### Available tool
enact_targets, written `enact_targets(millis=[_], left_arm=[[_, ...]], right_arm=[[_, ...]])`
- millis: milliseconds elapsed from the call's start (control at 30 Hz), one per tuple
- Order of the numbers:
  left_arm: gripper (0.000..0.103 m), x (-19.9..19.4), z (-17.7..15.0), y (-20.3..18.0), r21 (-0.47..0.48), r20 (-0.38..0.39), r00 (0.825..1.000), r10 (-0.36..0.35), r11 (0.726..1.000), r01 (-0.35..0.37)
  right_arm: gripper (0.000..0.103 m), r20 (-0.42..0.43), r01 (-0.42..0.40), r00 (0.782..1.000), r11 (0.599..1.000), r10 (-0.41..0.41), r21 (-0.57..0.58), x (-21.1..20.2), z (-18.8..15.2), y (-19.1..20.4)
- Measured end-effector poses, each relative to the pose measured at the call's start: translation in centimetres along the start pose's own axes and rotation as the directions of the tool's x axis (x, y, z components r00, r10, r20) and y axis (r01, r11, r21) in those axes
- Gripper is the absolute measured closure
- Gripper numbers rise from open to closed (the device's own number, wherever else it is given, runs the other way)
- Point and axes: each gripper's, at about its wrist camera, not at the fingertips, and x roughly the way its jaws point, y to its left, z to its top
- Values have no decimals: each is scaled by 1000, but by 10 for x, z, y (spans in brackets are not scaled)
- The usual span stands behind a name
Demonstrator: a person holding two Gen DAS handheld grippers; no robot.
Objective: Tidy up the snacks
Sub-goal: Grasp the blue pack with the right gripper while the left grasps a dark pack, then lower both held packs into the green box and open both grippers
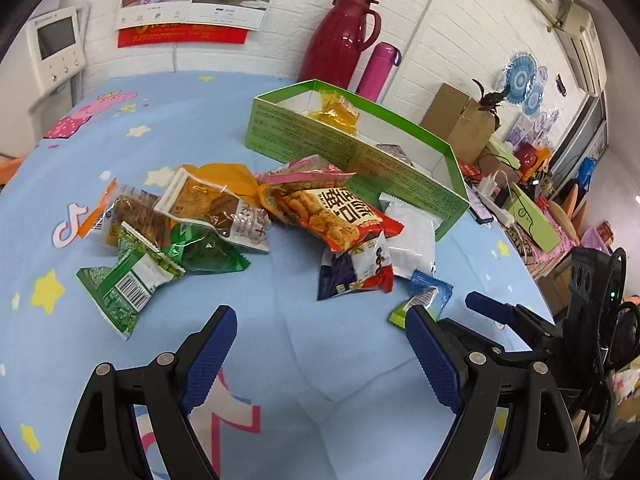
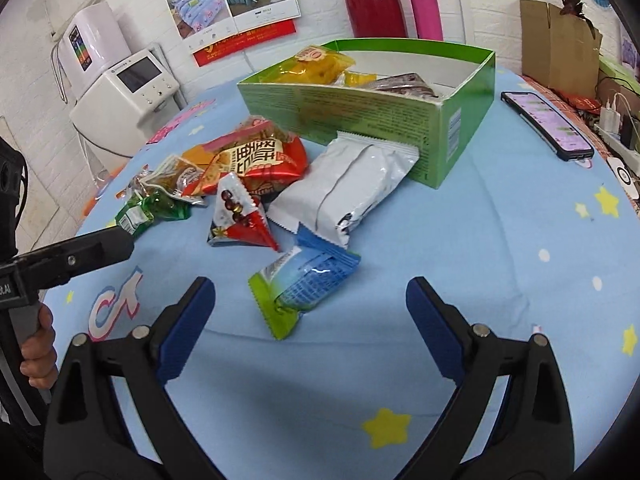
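My right wrist camera shows what the left one misses: a black-cased smartphone [image 2: 547, 126] lying face up on the cloth right of the open green cardboard box [image 2: 360, 108], and a hand [image 2: 38, 354] gripping the handle of the left gripper [image 1: 320, 320]. The left wrist camera alone takes in the far end of the snack pile, with a green foil packet bearing a barcode [image 1: 124, 288] and a clear packet of brown biscuits [image 1: 212, 204], plus a wall-mounted air conditioner [image 1: 580, 36].

Both grippers hover above the table with jaws spread wide and empty. The right gripper [image 2: 310, 300] frames a small blue-and-green crinkled wrapper [image 2: 304, 280] lying between its blue ribbed pads [image 2: 186, 320].

The snacks lie loose on a light blue tablecloth printed with yellow stars [image 2: 460, 240], in front of the box. A plain silver foil pouch with serrated ends [image 2: 348, 184] touches the box's near wall; a red bag printed with large characters [image 2: 260, 160] and a small red-and-white triangular packet [image 2: 236, 216] sit beside it. Inside the box rest a yellow transparent packet [image 2: 316, 66] and a dark one that I cannot identify clearly.

Behind, against a white brick-textured wall, stand a glossy dark red thermos jug [image 1: 340, 40] and a slim pink metal flask [image 1: 378, 68]; a brown carton [image 2: 560, 48] and a white appliance with a screen [image 2: 128, 96] flank the table.
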Motion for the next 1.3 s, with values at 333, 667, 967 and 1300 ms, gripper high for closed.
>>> enact_targets(millis=[333, 667, 967, 1300], left_arm=[[34, 37, 15, -25, 118, -46, 999, -1, 993, 7], [52, 78, 26, -42, 165, -113, 993, 23, 986, -4], [71, 74, 18, -40, 167, -130, 992, -1, 986, 23], [71, 12, 21, -56, 177, -41, 993, -108, 978, 114]], right_arm=[[68, -27, 10, 1000, 1000, -9, 13, 16, 1, 4], [70, -19, 3, 1000, 998, -2, 56, 0, -9, -22], [72, -6, 11, 1000, 999, -11, 39, -4, -12, -19], [73, 86, -12, 996, 1000, 12, 0, -38, 7, -10]])
